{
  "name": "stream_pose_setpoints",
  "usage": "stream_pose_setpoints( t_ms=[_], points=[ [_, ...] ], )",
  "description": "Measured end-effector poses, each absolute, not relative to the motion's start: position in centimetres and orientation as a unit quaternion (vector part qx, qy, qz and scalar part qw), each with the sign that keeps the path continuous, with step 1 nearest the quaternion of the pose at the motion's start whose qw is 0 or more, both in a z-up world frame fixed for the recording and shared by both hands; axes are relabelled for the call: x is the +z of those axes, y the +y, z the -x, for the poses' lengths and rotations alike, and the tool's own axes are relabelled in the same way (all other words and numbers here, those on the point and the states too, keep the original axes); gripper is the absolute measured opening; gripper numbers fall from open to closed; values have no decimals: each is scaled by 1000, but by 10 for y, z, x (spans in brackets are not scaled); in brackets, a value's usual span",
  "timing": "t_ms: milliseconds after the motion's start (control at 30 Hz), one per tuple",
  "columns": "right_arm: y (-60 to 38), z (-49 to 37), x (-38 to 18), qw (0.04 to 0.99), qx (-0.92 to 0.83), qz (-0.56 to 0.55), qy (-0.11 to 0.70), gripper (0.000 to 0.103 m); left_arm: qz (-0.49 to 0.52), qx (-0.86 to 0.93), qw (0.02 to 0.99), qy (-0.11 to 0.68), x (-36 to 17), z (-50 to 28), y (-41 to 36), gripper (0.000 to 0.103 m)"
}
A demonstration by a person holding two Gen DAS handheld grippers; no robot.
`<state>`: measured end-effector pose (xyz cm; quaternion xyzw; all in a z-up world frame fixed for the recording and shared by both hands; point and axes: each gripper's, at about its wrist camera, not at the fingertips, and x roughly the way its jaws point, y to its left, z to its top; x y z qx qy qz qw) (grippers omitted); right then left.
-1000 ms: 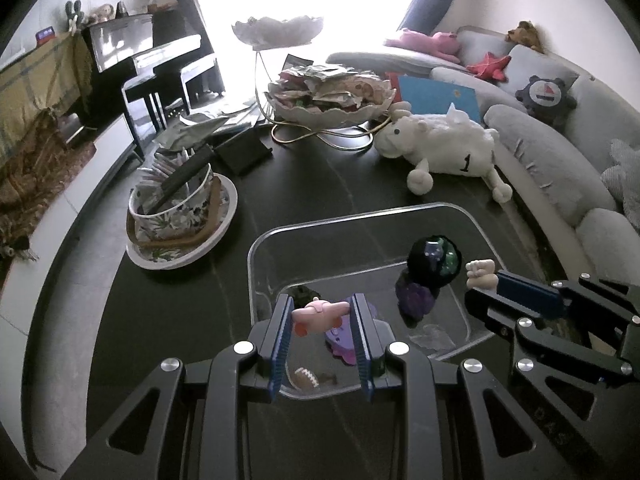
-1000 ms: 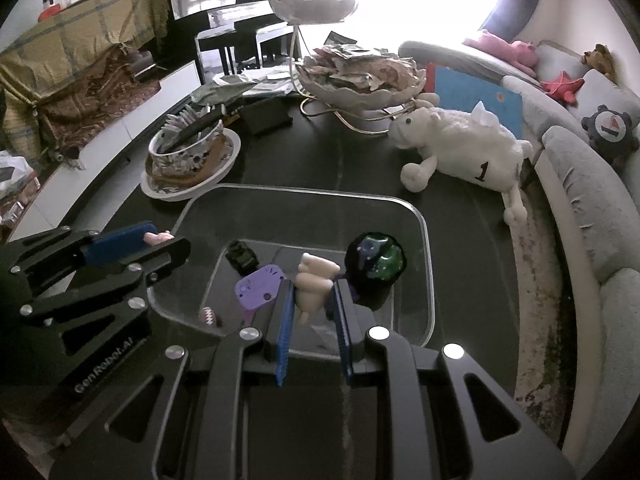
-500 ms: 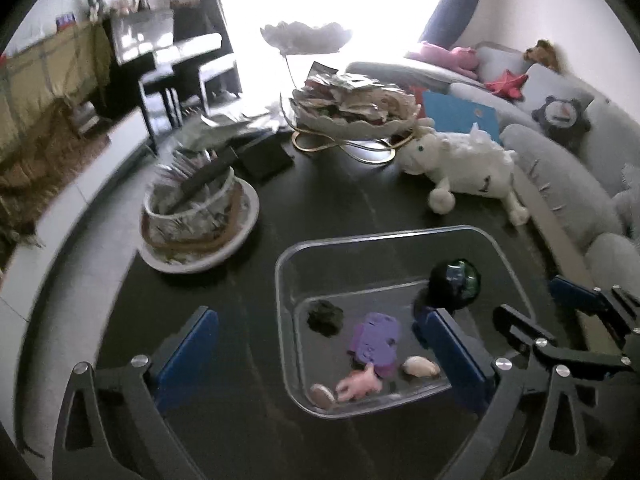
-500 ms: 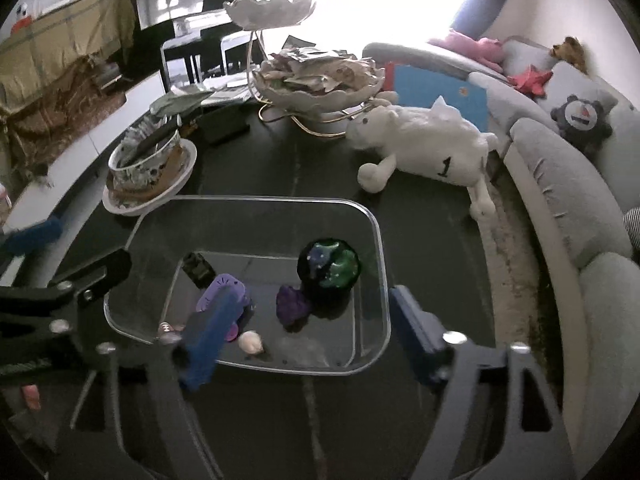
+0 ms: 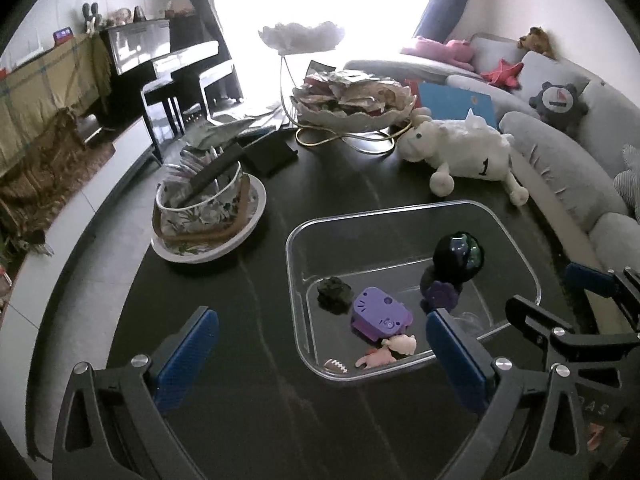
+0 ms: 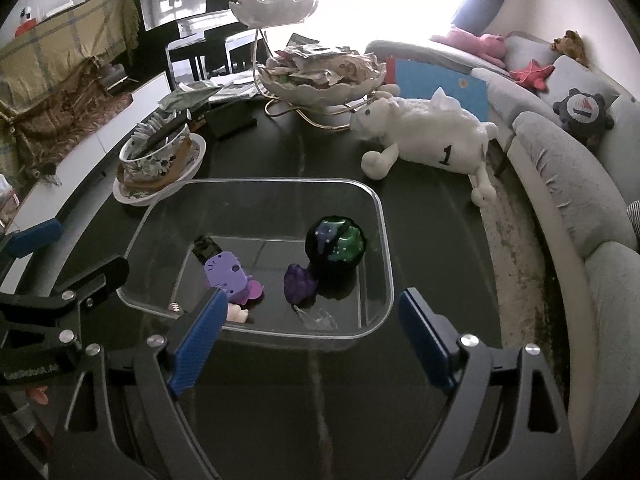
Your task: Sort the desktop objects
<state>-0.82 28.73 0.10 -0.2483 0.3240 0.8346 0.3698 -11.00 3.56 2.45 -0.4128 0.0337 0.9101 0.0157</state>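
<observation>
Hovering spread wide and empty, left claw (image 5: 320,354) and right claw (image 6: 308,334) flank the bin's (image 6: 384,240) near rim.

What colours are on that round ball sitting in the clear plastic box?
The round ball is black with green and purple patches, clearest in the right wrist view.

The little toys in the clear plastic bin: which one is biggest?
The black ball with green and purple patches, at the clear plastic bin's far right. It stands well above the flat purple toy and small pink figure.
</observation>
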Motion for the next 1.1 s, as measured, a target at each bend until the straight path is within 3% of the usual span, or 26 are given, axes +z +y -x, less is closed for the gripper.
stream_pose_setpoints(
  t_ms=[367, 600, 1100],
  points=[
    [274, 5, 2, 378, 834, 251, 314, 86, 418, 908, 28, 23, 20, 96, 34, 103],
    [268, -1, 1, 386, 830, 252, 314, 96, 423, 905, 37, 10, 18, 86, 32, 103],
    [248, -11, 4, 397, 824, 256, 314, 100, 429, 902, 35, 20, 24, 65, 33, 103]
  ],
)
